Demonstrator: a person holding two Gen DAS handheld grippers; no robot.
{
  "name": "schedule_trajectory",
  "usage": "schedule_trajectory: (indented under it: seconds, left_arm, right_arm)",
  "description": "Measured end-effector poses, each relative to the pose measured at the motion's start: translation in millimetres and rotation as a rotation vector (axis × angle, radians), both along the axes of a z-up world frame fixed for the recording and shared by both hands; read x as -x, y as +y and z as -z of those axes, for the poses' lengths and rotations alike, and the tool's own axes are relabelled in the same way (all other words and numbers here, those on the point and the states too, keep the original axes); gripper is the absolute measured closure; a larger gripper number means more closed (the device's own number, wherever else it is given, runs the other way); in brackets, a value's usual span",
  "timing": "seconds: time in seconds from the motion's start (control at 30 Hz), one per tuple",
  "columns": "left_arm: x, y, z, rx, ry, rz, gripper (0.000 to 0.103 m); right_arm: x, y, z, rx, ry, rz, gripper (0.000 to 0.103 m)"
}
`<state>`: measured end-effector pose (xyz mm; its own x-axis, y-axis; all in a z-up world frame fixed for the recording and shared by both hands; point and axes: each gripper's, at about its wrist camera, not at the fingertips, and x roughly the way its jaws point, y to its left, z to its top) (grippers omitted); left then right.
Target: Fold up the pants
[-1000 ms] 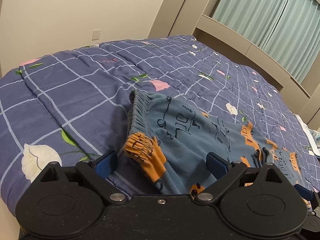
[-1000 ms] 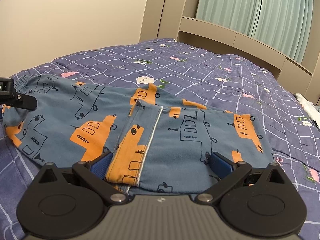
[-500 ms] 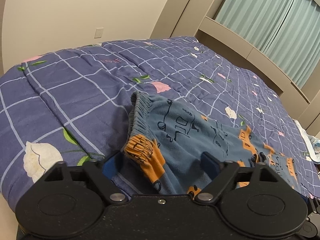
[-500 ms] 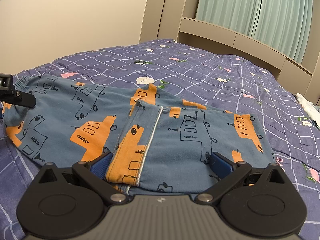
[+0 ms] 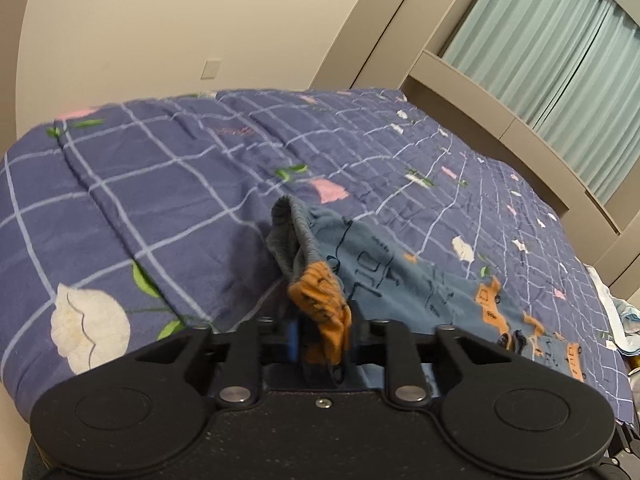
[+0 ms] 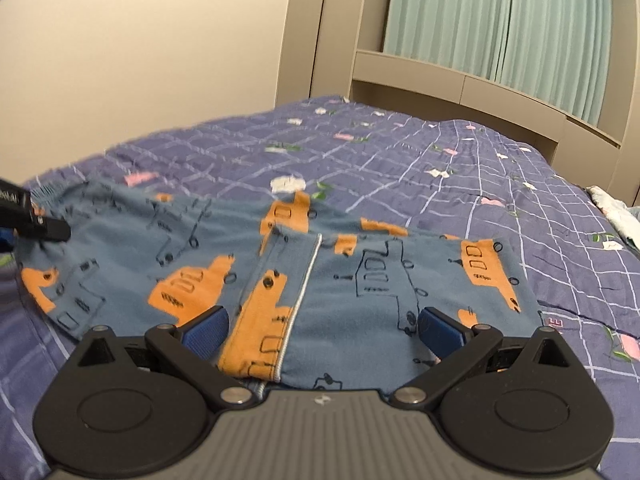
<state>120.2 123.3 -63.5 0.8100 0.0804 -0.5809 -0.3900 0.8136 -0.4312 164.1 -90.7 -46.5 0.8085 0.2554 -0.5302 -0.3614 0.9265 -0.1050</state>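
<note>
Blue pants (image 6: 200,256) with orange truck prints lie on the bed, one part folded over. In the left wrist view my left gripper (image 5: 324,336) is shut on the waistband end of the pants (image 5: 320,300), which bunches up between the fingers. My left gripper also shows at the left edge of the right wrist view (image 6: 36,224). My right gripper (image 6: 320,332) is open, its blue pads (image 6: 206,330) spread on either side of the folded near edge of the pants, resting over the cloth.
The bed (image 5: 160,184) has a purple checked quilt with flower prints. A headboard shelf (image 6: 460,84) and green curtains (image 6: 500,20) stand behind. Light cloth (image 6: 616,212) lies at the bed's right edge. A wall socket (image 5: 211,69) is on the wall.
My left gripper has closed on the waistband end of the pants, gathering the cloth. My right gripper stays open over the folded edge and has tilted slightly.
</note>
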Motion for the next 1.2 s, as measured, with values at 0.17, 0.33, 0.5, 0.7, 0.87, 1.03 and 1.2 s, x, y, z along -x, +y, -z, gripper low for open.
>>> schedule_trajectory:
  seconds: [0.17, 0.33, 0.5, 0.7, 0.87, 1.03, 1.2]
  left_arm:
    - [-2.7, -8.0, -14.4, -0.05, -0.024, 0.031, 0.087]
    - [-9.5, -27.0, -39.8, -0.136, -0.082, 0.095, 0.087]
    - [-20.6, -61.3, -71.0, -0.203, -0.163, 0.211, 0.088]
    - [-43.0, -112.2, -101.8, -0.224, -0.237, 0.387, 0.088]
    - [-58.0, -158.5, -112.6, -0.244, -0.256, 0.519, 0.089]
    - [-71.6, -210.0, -107.2, -0.259, -0.242, 0.661, 0.089]
    - [-91.4, -253.4, -79.0, -0.286, -0.176, 0.755, 0.089]
  right_arm:
    - [2.3, -7.5, -9.5, -0.053, -0.015, 0.006, 0.0]
    - [3.7, -18.5, -16.4, -0.055, -0.021, 0.051, 0.0]
    - [2.8, -37.2, -21.1, -0.016, -0.006, 0.109, 0.0]
    - [6.4, -76.9, -29.1, 0.01, -0.026, 0.199, 0.0]
    - [12.9, -111.4, -33.2, 0.027, -0.026, 0.281, 0.0]
    - [21.5, -134.1, -33.4, 0.071, -0.017, 0.327, 0.0]
    - [28.1, -155.5, -31.6, 0.094, -0.012, 0.394, 0.0]
